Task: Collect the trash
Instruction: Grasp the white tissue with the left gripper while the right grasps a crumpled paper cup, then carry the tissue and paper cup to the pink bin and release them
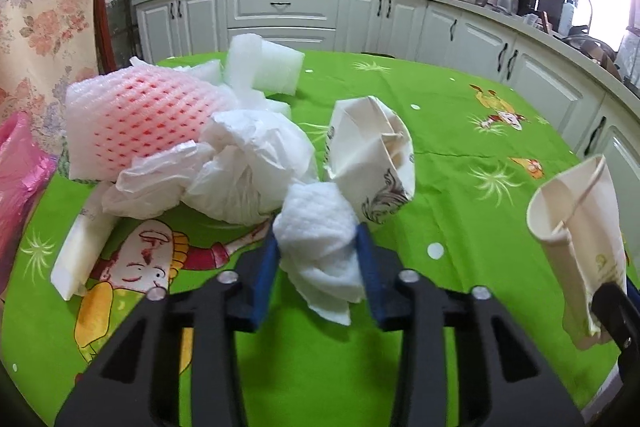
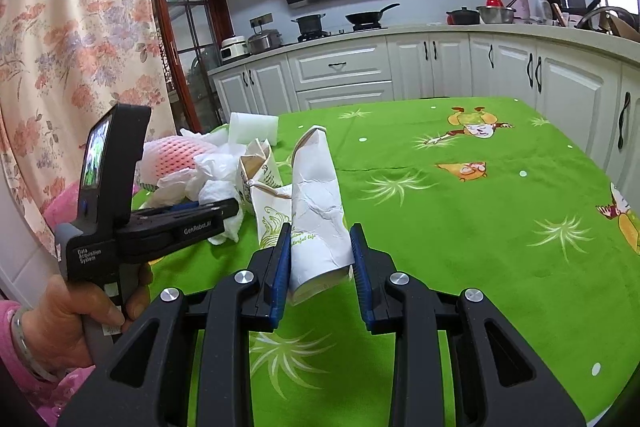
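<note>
A crumpled white tissue [image 1: 320,247] sits between the blue pads of my left gripper [image 1: 318,245], which is shut on it just above the green tablecloth [image 1: 460,179]. In the right wrist view my right gripper [image 2: 320,251] is shut on a crushed white paper cup [image 2: 316,195]. The same cup [image 1: 576,227] appears at the right edge of the left wrist view. Behind the tissue lie another crushed paper cup [image 1: 372,155], a white plastic bag [image 1: 248,167], a pink foam fruit net [image 1: 136,119] and white foam pieces [image 1: 264,63]. A hand [image 2: 76,315] holds the left gripper [image 2: 230,209].
A white foam strip [image 1: 80,259] lies at the table's left edge, beside a pink plastic bag [image 1: 20,179]. A floral curtain [image 2: 72,47] hangs on the left. White kitchen cabinets [image 2: 440,63] with pots on the counter run behind the table and along its right.
</note>
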A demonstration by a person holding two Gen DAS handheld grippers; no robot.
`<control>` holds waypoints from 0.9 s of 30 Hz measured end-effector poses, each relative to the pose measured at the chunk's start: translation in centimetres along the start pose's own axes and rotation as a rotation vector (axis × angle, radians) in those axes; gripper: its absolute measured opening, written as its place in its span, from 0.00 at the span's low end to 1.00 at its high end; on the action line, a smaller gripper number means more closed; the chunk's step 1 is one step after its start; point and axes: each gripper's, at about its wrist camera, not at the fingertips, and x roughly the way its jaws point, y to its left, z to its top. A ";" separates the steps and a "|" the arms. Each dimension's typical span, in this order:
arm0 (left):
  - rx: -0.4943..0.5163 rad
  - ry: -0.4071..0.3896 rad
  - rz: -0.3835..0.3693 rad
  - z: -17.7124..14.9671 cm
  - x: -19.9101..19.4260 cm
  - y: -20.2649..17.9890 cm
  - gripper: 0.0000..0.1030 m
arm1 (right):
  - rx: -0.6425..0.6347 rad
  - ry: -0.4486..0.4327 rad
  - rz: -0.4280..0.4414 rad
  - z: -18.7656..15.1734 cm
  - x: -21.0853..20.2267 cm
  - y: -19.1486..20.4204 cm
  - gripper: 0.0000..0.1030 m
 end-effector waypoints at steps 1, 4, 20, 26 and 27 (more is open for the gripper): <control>0.001 -0.007 -0.005 -0.2 -0.2 0.0 0.26 | -0.004 0.000 0.000 0.0 0.0 0.1 0.27; 0.009 -0.044 -0.016 -0.7 -1.4 0.3 0.21 | -0.015 0.002 0.004 -0.1 -0.1 0.6 0.27; 0.094 -0.177 0.008 -6.0 -8.6 3.4 0.20 | -0.104 0.036 0.036 -0.9 0.8 4.8 0.27; 0.117 -0.231 0.034 -7.2 -11.1 4.8 0.20 | -0.157 0.036 0.065 -1.1 0.9 7.6 0.27; 0.113 -0.234 0.036 -7.3 -11.4 5.0 0.20 | -0.165 0.035 0.070 -1.1 0.9 8.0 0.27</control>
